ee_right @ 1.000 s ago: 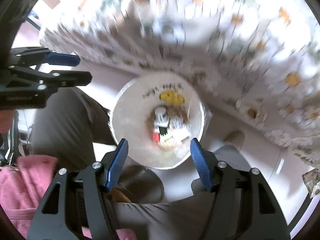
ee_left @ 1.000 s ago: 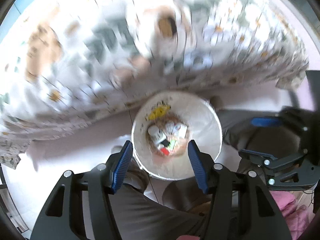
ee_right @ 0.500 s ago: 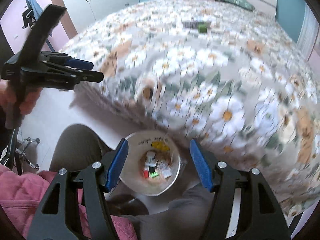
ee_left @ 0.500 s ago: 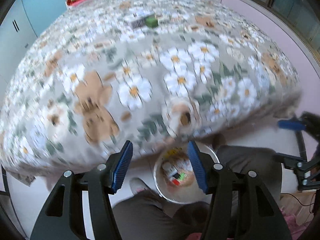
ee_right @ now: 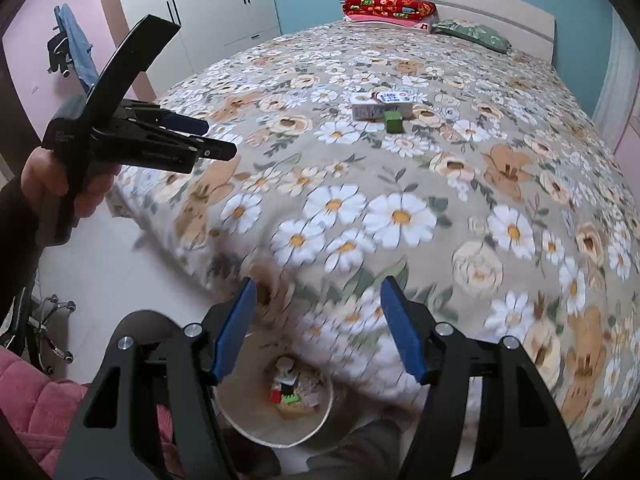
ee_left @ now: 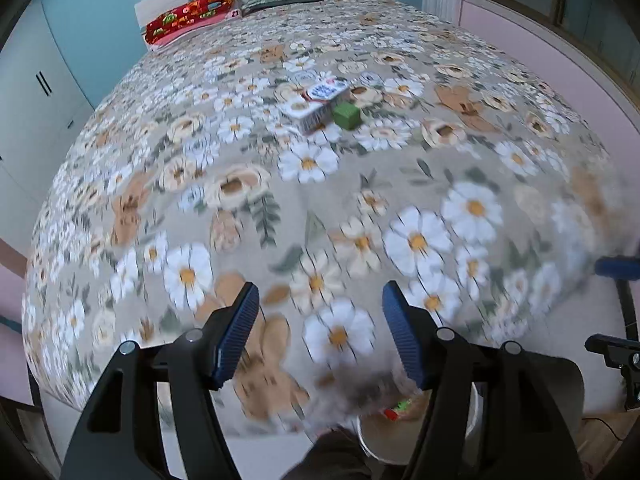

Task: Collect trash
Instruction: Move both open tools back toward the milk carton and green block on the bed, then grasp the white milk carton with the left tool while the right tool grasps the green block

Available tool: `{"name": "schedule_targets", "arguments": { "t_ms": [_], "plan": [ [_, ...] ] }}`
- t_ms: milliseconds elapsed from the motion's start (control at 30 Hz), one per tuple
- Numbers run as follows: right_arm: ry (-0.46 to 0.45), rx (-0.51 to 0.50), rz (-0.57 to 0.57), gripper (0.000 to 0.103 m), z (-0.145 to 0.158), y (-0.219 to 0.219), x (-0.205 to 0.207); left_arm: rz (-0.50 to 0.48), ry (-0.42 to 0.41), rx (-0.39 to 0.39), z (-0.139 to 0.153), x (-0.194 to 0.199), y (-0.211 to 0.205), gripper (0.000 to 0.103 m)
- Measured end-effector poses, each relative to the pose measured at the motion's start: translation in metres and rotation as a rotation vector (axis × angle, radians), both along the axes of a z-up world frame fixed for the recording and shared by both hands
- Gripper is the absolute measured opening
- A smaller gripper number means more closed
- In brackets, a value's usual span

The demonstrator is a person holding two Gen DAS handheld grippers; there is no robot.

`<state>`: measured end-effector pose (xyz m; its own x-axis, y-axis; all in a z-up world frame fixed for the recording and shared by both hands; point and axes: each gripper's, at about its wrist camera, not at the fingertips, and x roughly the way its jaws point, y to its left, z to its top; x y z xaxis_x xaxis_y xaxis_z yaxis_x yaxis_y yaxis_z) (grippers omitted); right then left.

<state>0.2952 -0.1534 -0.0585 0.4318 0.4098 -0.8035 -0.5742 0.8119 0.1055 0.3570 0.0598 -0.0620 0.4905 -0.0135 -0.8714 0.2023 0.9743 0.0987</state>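
A bed (ee_right: 500, 208) under a daisy-printed cover fills both views. At its foot on the floor stands a round white waste bin (ee_right: 256, 424) with wrappers and scraps inside. Mid-bed lie a white carton (ee_left: 316, 106) and, touching it, a small green box (ee_left: 347, 115). The left gripper (ee_left: 318, 328) has just been widening its jaws, nothing between them. The right gripper (ee_right: 318, 320) hangs above the bin, its jaws about half apart and empty.
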Motion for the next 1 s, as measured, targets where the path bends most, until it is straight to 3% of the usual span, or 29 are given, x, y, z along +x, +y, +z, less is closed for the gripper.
{"name": "schedule_targets", "arguments": {
  "t_ms": [400,667,1000],
  "plan": [
    [-0.046,-0.038,0.008,0.065,-0.011,0.026,0.117,-0.026,-0.007,0.065,-0.023,0.113,-0.001,0.066],
    [0.018,-0.026,-0.019,0.065,-0.049,0.046,0.207,-0.041,0.026,0.069,-0.056,0.190,-0.001,0.067],
    [0.084,-0.017,-0.047,0.065,-0.095,0.069,0.299,-0.095,0.039,0.083,-0.087,0.256,-0.009,0.067]
  ]
}}
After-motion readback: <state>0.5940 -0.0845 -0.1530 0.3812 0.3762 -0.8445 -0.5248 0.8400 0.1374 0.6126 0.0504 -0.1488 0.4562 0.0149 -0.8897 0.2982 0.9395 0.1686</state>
